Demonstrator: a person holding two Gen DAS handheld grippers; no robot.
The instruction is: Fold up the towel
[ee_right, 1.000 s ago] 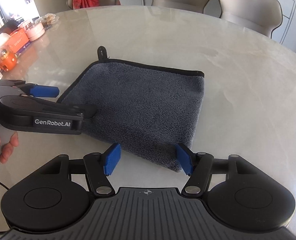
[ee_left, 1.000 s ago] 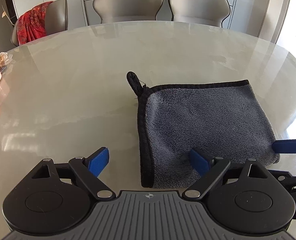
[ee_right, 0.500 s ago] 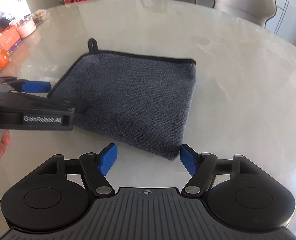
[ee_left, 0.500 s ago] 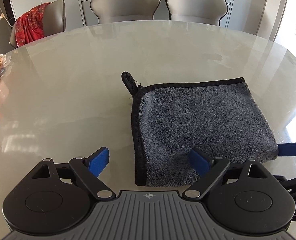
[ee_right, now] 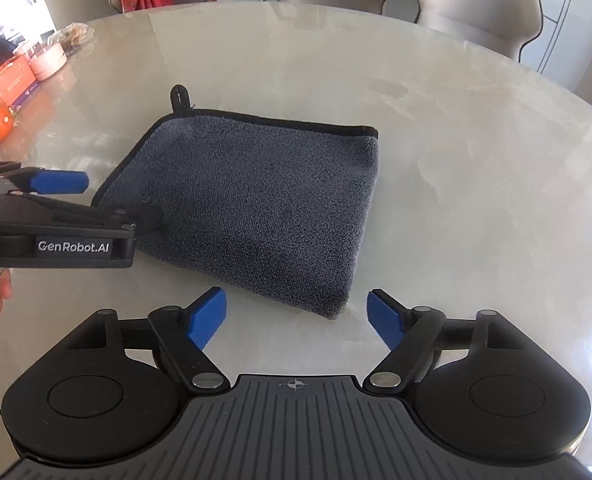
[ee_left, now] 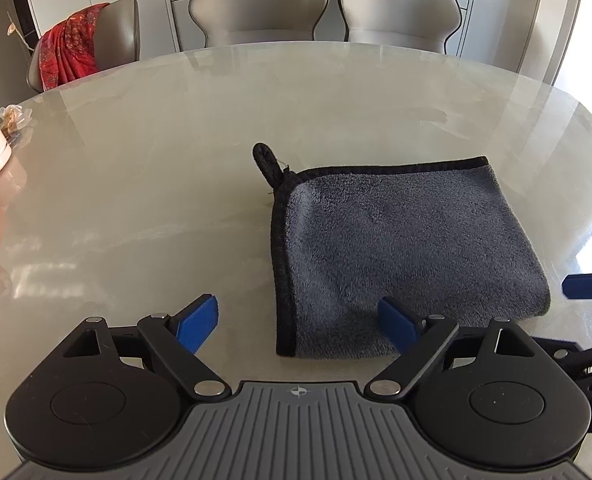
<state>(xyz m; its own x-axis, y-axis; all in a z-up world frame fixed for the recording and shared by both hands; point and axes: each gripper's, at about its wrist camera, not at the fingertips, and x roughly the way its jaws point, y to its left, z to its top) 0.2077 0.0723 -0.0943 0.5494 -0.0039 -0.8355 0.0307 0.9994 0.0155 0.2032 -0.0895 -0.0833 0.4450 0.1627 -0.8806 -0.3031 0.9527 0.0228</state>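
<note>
**Grey towel lies folded on the shiny desk**

Grey and fluffy, the towel (ee_left: 400, 256) lies flat on the desk (ee_left: 168, 168), folded over into a neat block. It has a black edge along its far side and its left side. A small black hanging loop (ee_left: 265, 160) sticks out from the towel's far left corner.

The left hand-held gripper (ee_left: 298, 318) sits at the towel's near left corner. Its two blue fingers are spread wide apart and pinch nothing. One blue finger (ee_left: 198, 322) is over the bare desk, left of the towel. The other is over the towel's near edge.

The right hand-held gripper (ee_right: 296, 316) sits at the towel's near right corner. Its blue fingers are spread wide too and pinch nothing. The towel's corner points into the gap between them, but I cannot tell if anything touches.

Far to the left of the towel are a round pink box (ee_right: 48, 63) and an orange box (ee_right: 10, 82). Behind the desk, past the towel, stand beige chairs (ee_left: 256, 4). One chair has a red cloth (ee_left: 72, 52) hung over it.
</note>
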